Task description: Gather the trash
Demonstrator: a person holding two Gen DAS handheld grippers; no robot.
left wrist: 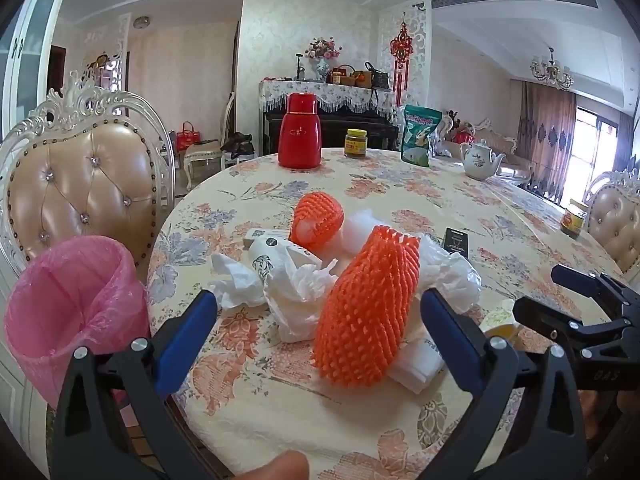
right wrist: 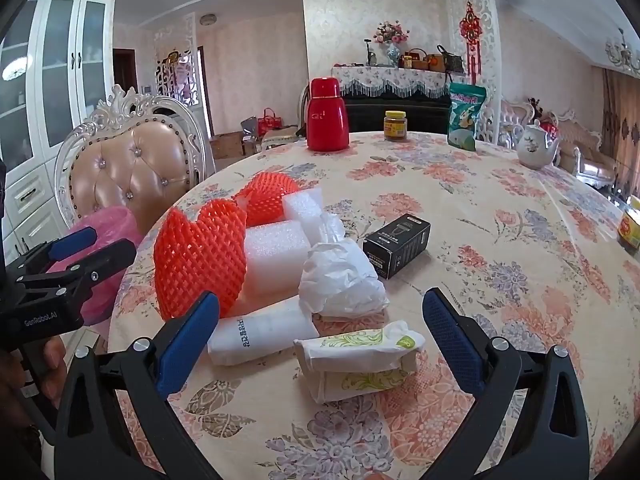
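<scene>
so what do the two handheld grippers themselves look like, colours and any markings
Both match: black frames with silver screw heads at the pivots, and two fingers faced with blue textured pads. The left gripper shows white "GenRobot.AI" lettering on its black body in the right wrist view. The right gripper carries faint lettering on its side in the left wrist view, too blurred to read. No cables or sleeves are visible.

Pink-lined bin [left wrist: 76, 312] base cut off behind left gripper arm. Yellow-lidded jar [right wrist: 631, 224] clipped by right-view edge. Black box [right wrist: 396, 245] print too small to read. White foam blocks [right wrist: 276, 256] partly hidden behind orange foam net [right wrist: 200, 256].
</scene>
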